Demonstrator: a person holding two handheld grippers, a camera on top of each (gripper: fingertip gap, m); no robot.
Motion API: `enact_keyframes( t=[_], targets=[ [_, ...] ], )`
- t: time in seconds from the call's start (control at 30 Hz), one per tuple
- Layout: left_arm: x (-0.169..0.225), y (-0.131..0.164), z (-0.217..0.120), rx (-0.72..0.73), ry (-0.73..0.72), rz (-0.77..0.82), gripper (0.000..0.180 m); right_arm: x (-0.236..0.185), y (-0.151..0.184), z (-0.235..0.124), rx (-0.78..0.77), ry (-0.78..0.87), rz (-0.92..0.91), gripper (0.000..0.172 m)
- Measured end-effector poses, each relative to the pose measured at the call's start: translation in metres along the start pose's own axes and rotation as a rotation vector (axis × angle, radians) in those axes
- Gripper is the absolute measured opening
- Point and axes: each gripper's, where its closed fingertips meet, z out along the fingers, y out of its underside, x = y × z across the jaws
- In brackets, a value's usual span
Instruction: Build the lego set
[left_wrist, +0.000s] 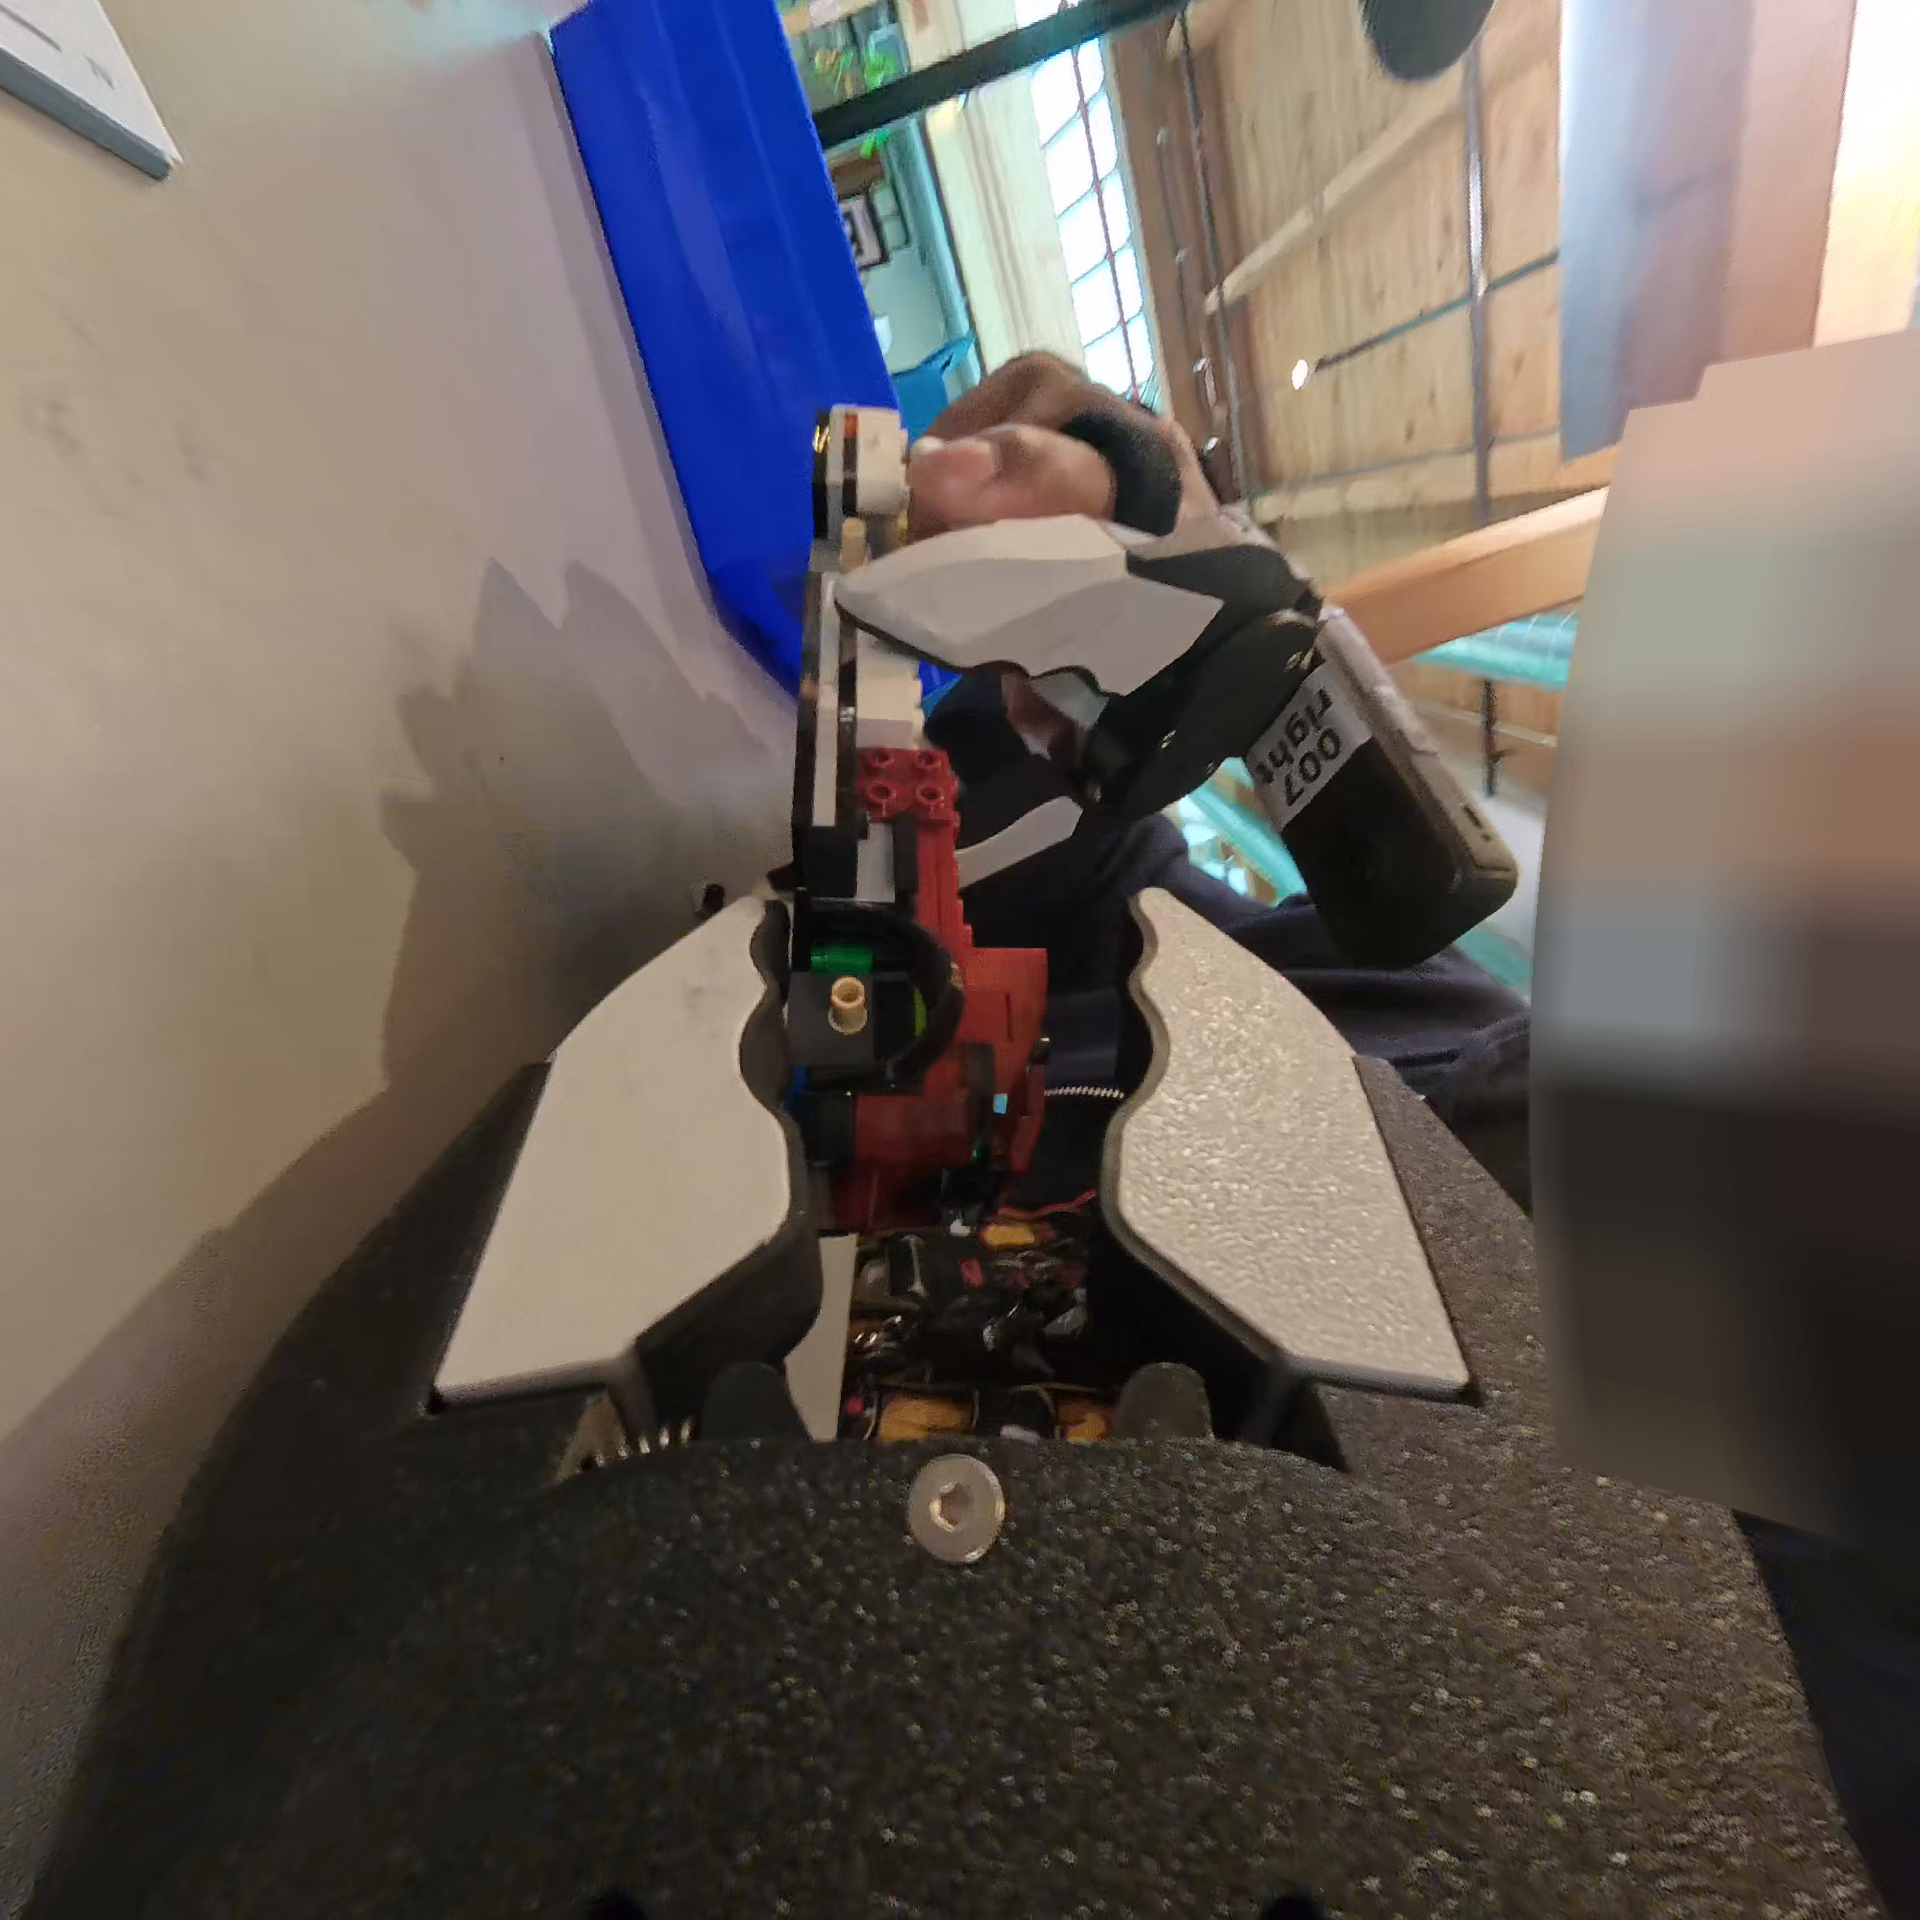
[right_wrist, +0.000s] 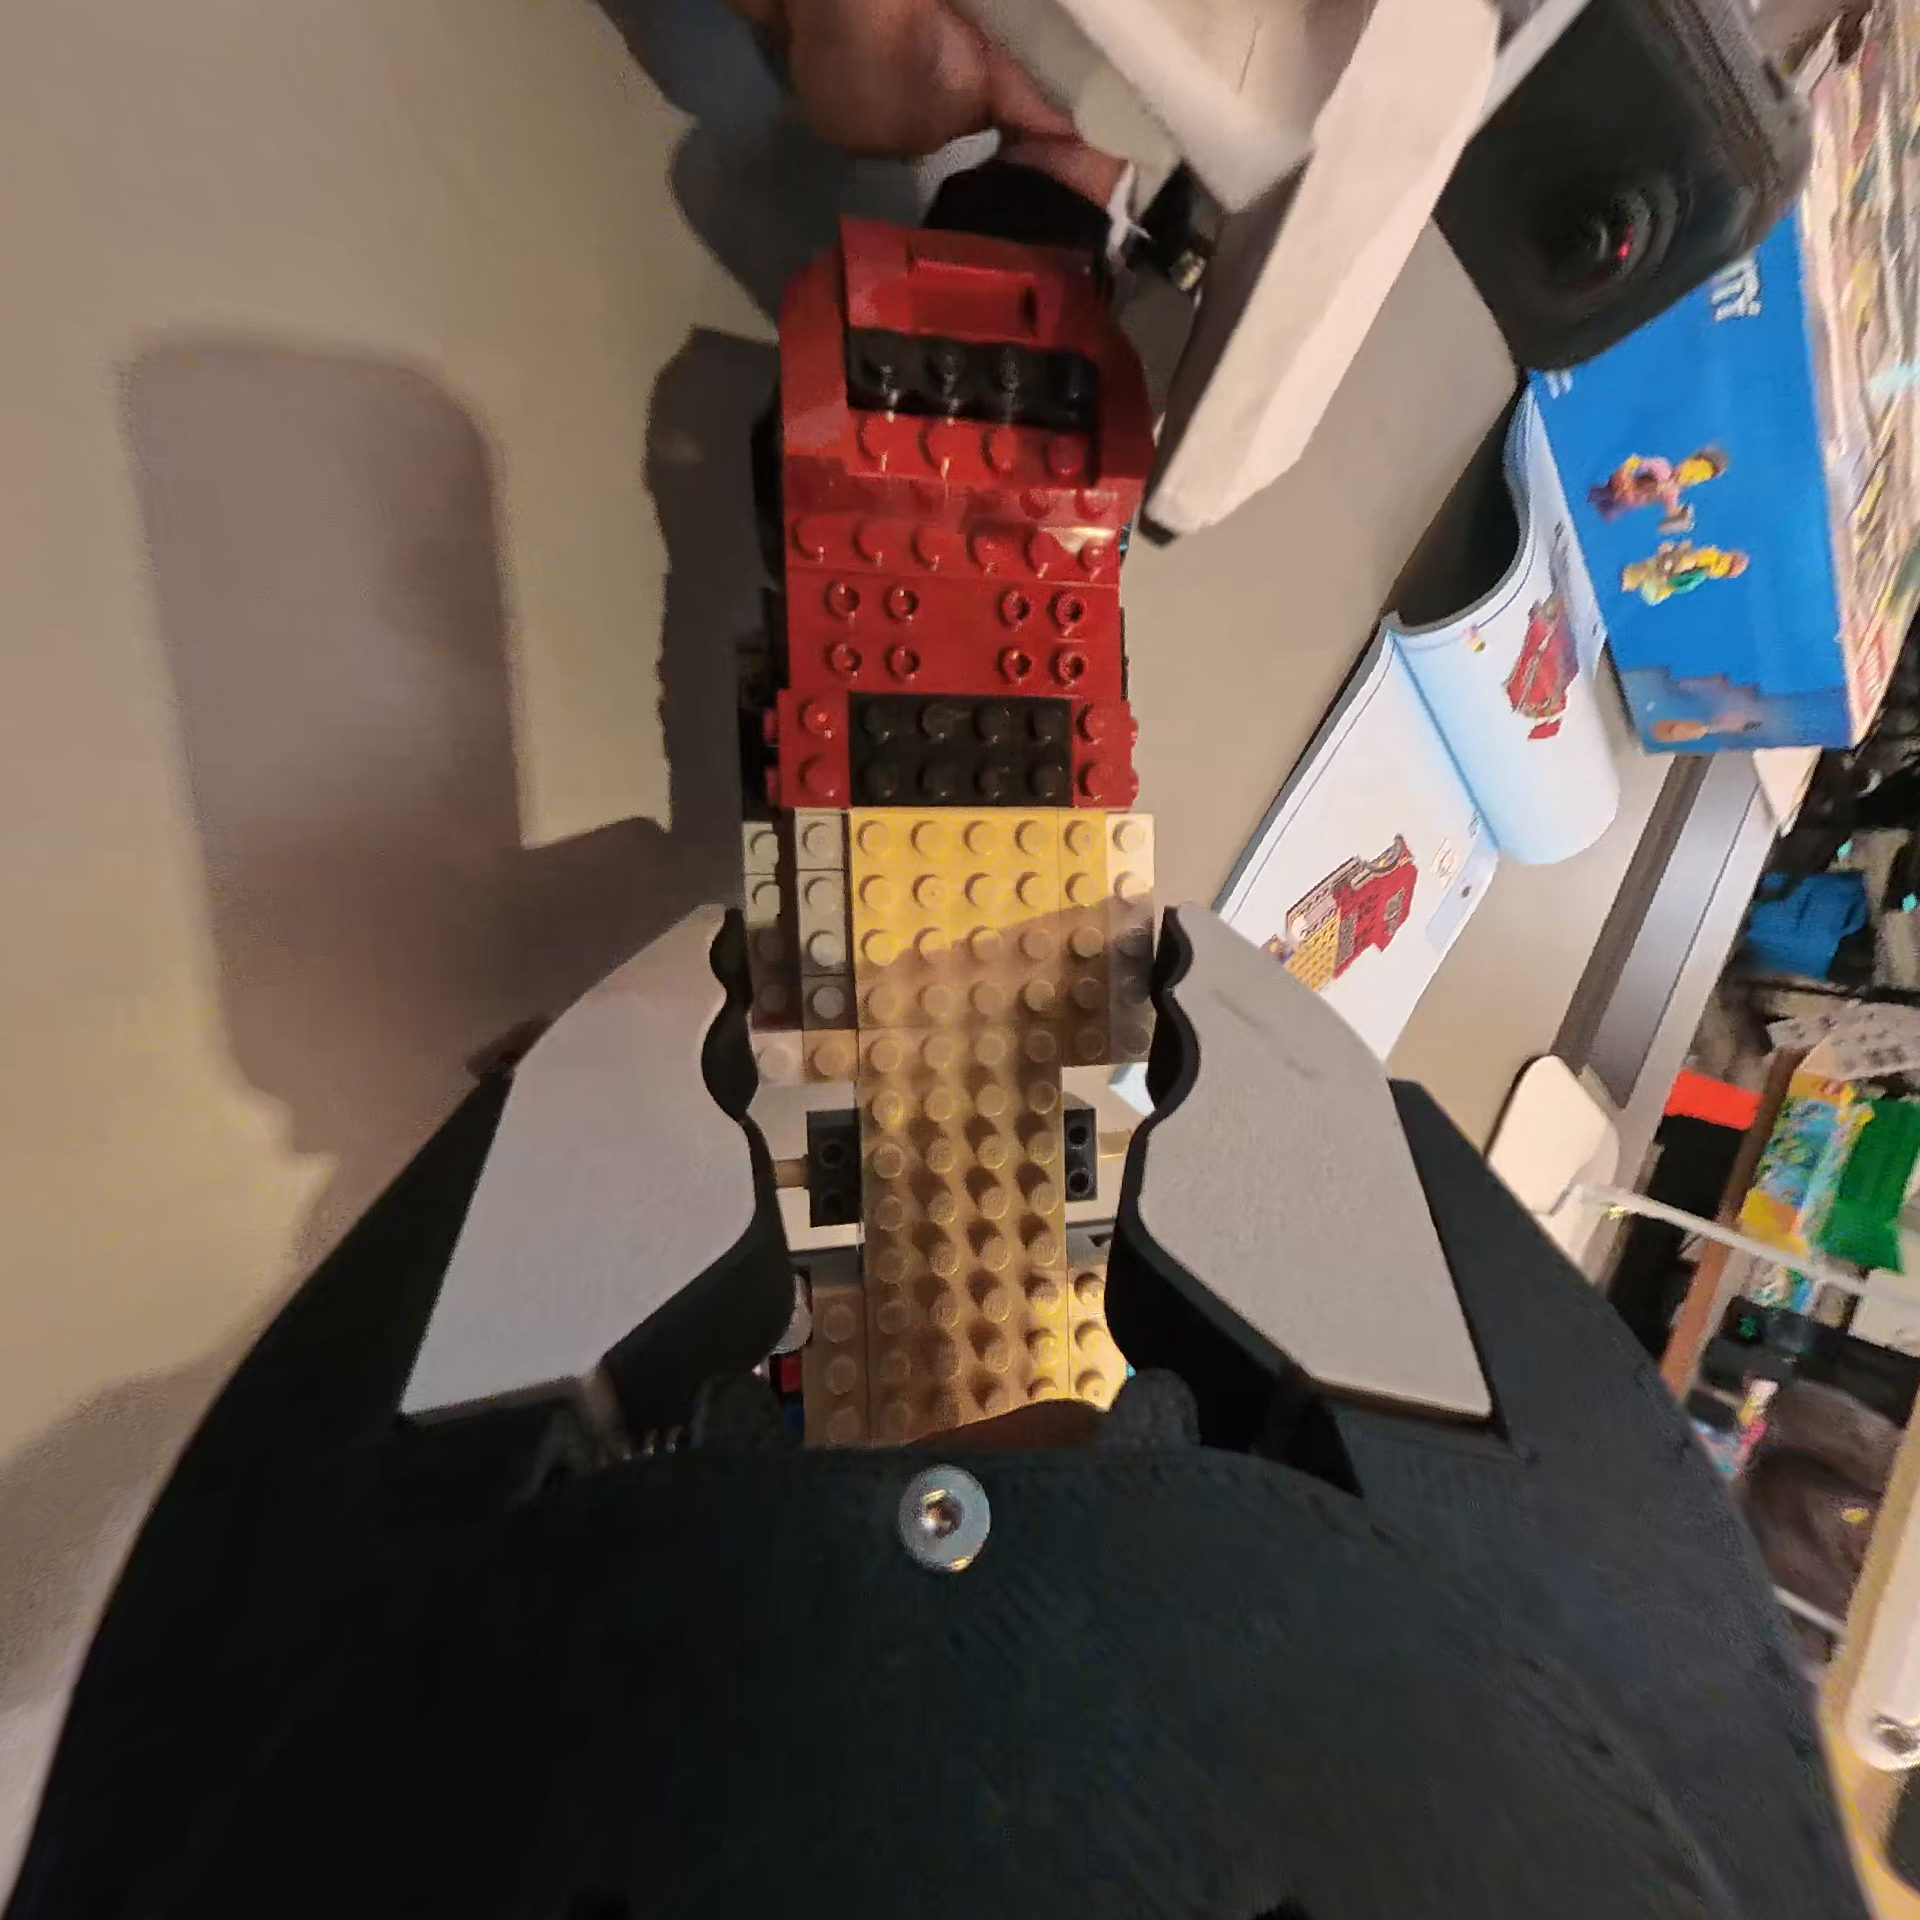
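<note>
The left gripper (left_wrist: 945, 935) stands apart: one pad meets the brick model (left_wrist: 914, 997), the other clears it, so that end could sag or twist. The right gripper (right_wrist: 945, 997) clamps the model's tan plate (right_wrist: 977, 935) sides above the counter (right_wrist: 312, 208); bricks might pop loose.

Table: we see a beige top (right_wrist: 312, 208).
Booklets: pale blue, open (right_wrist: 1455, 790), right of table.
Box: blue toy carton (right_wrist: 1714, 499) beside them.
Bin: blue plastic (left_wrist: 707, 312).
Wall: plywood panelling (left_wrist: 1351, 208).
</note>
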Motion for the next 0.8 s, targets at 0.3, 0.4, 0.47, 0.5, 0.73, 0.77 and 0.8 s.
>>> enact_keyframes(
  t=[0.3,0.4,0.47,0.5,0.73,0.77,0.8],
  targets=[
    [-0.018,0.006,-0.002,-0.155,-0.136,0.148,0.045,0.002,-0.004,0.003,0.009,0.015,-0.092,0.075],
    [-0.022,0.009,-0.003,-0.212,-0.172,0.208,0.044,0.002,-0.003,0.005,0.011,0.014,-0.11,0.075],
    [-0.023,0.011,-0.003,-0.249,-0.189,0.243,0.044,0.001,-0.003,0.005,0.016,0.012,-0.121,0.075],
    [-0.024,0.012,-0.003,-0.264,-0.194,0.258,0.044,0.001,-0.003,0.006,0.017,0.014,-0.128,0.075],
    [-0.027,0.02,-0.004,-0.374,-0.207,0.284,0.045,-0.001,-0.004,0.007,0.008,0.002,-0.186,0.075],
    [-0.027,0.022,-0.004,-0.392,-0.205,0.275,0.045,-0.001,-0.003,0.008,0.003,-0.001,-0.196,0.075],
    [-0.028,0.022,-0.004,-0.404,-0.206,0.266,0.045,-0.001,-0.003,0.008,-0.005,-0.003,-0.204,0.075]
  ],
)
